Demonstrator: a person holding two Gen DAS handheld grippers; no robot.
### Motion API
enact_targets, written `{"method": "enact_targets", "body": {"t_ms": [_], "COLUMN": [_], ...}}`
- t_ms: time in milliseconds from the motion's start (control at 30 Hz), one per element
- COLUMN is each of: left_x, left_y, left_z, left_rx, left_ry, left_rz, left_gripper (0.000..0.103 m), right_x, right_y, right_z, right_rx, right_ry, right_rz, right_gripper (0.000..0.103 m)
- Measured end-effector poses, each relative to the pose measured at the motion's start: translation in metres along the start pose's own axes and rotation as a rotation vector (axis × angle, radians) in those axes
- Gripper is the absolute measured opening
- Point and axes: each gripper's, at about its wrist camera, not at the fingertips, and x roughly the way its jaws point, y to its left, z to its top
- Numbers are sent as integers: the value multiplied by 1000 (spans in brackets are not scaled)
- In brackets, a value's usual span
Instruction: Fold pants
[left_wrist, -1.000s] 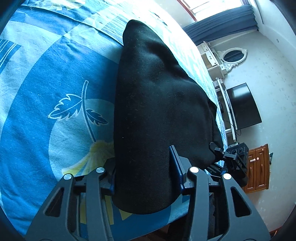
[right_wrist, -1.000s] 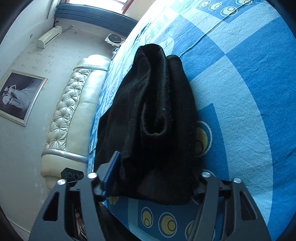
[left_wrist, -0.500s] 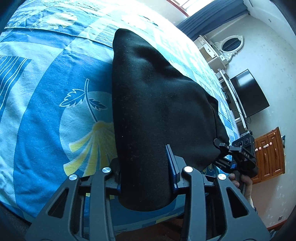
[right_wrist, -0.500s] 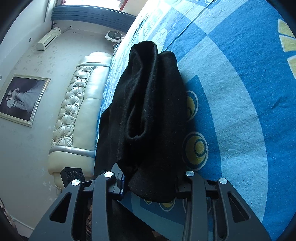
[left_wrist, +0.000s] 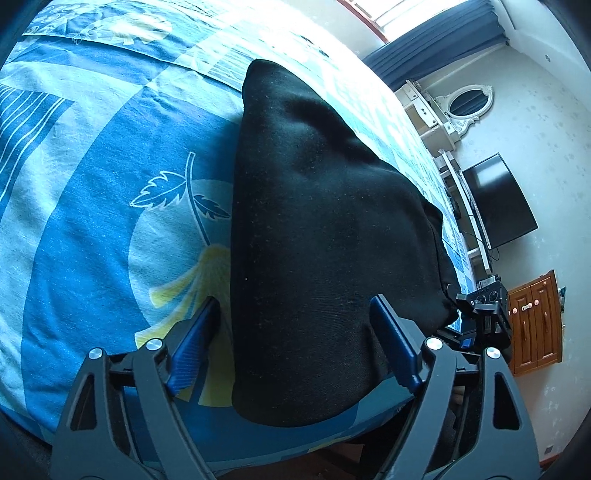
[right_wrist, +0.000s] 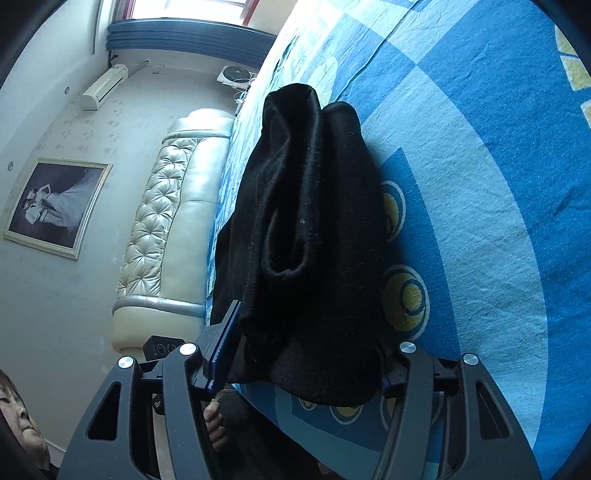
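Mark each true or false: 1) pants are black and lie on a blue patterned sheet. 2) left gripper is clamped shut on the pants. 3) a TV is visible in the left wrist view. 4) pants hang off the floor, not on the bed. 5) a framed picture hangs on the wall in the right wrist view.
1) True: the black pants lie on the blue patterned sheet.
2) False: the left gripper is open, fingers spread wide either side of the cloth.
3) True: a dark TV is on the wall.
4) False: they rest on the bed.
5) True: framed picture near the headboard.
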Motion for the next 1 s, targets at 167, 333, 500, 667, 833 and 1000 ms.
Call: {"method": "enact_targets", "body": {"t_ms": [167, 333, 500, 667, 833, 1000], "left_x": [4, 8, 14, 19, 22, 21], "left_y": [-6, -6, -14, -22, -20, -26], "left_z": [-3, -4, -5, -8, -9, -11], "left_rx": [23, 15, 67, 124, 146, 137], "left_ry": [-5, -18, -11, -20, -44, -59], "left_rz": [10, 4, 41, 96, 102, 146], "left_gripper": [93, 98, 101, 101, 101, 101], "right_x": [0, -1, -3, -10, -16, -19], "right_y": [4, 5, 7, 8, 13, 22], "right_z": [-1, -1, -1, -4, -11, -22], "right_rx": [0, -1, -6, -16, -62, -128], "right_ry": [-17, -19, -14, -11, -2, 1], "right_rz": [53, 66, 67, 51, -12, -100], "right_gripper": [72, 74, 76, 79, 79, 80]}}
